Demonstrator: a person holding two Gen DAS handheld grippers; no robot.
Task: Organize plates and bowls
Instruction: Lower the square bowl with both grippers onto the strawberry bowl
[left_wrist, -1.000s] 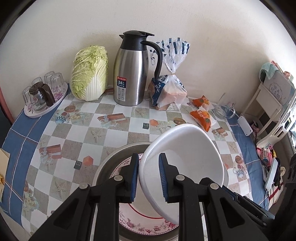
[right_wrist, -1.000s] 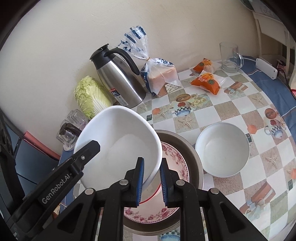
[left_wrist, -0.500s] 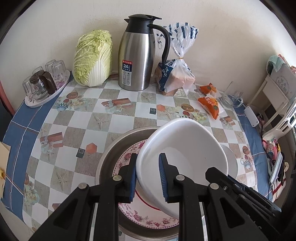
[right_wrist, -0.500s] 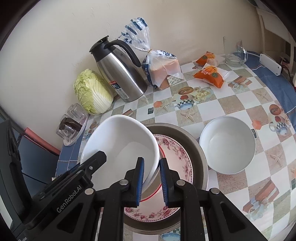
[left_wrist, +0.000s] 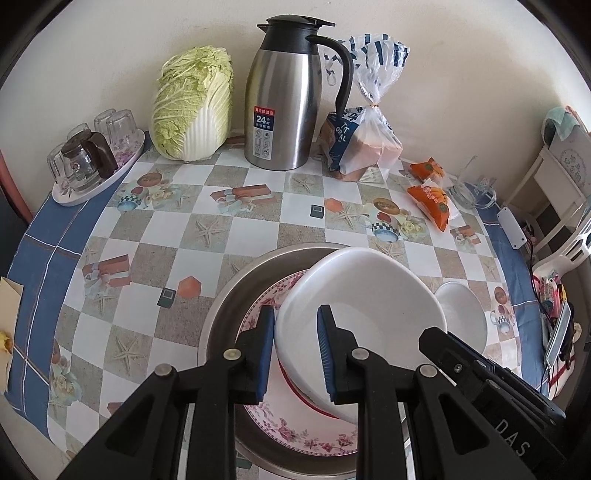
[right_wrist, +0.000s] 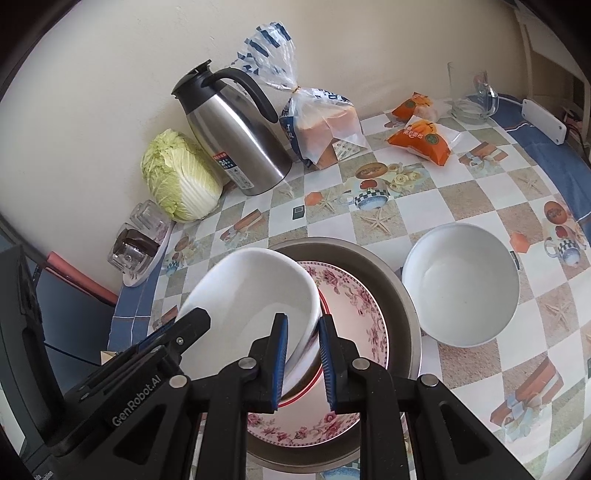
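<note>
A white bowl (left_wrist: 373, 299) (right_wrist: 255, 295) hangs tilted just over a floral plate (left_wrist: 299, 428) (right_wrist: 347, 295) that lies in a round metal pan (left_wrist: 236, 295) (right_wrist: 402, 288). Both grippers hold this bowl by opposite sides of its rim. My left gripper (left_wrist: 295, 336) is shut on the near-left rim, one pad inside and one outside. My right gripper (right_wrist: 303, 341) is shut on the right rim in the same way. A second white bowl (right_wrist: 461, 284) (left_wrist: 465, 314) stands upright on the table right of the pan.
Along the back wall stand a cabbage (left_wrist: 194, 107), a steel thermos jug (left_wrist: 291, 99), a bagged loaf (left_wrist: 364, 144), orange snack packs (left_wrist: 430, 197) and a glass mug (left_wrist: 474, 184). A tray of upturned glasses (left_wrist: 88, 158) sits at the far left. White shelving (left_wrist: 554, 177) stands beyond the table's right edge.
The bowl, gripped on both sides, has come down closer to the floral plate, and both wrist views have tipped downward a little. The grips look the same.
</note>
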